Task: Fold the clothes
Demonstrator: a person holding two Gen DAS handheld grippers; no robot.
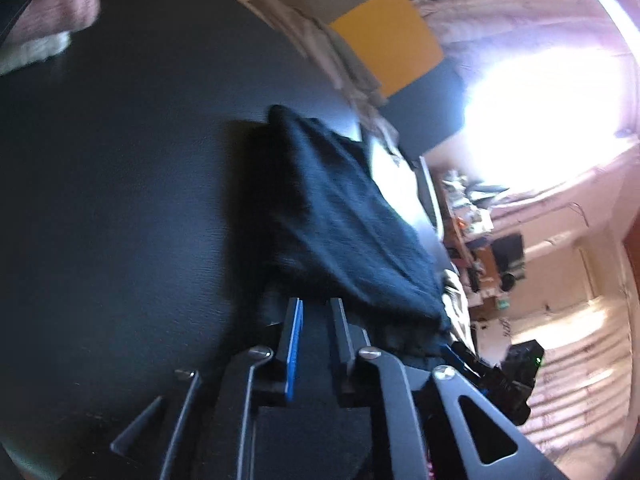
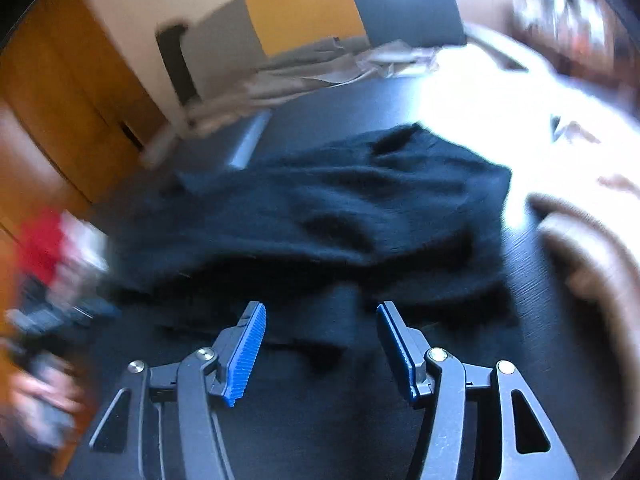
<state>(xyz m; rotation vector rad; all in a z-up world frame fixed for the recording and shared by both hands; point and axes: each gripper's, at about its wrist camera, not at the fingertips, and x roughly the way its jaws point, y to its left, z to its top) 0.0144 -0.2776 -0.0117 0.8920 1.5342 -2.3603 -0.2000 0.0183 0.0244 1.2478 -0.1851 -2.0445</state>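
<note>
A black knit garment point(image 1: 340, 220) lies bunched on the black table point(image 1: 120, 200), near its right edge in the left wrist view. My left gripper point(image 1: 316, 308) has its fingers nearly together at the garment's near hem. The cloth rises from there and casts a shadow on its left. In the right wrist view the same garment point(image 2: 320, 208) spreads across the table point(image 2: 536, 288) just ahead of my right gripper point(image 2: 320, 312). That gripper stands open with nothing between its blue pads point(image 2: 248, 344). Both views are blurred.
Beige clothes point(image 2: 300, 76) are heaped along the table's far edge, below yellow and grey panels point(image 1: 384, 40). A pinkish cloth point(image 1: 68, 0) sits at the far left corner. A brownish cloth point(image 2: 592, 248) lies at the right. A blurred hand point(image 2: 36, 392) shows at the left.
</note>
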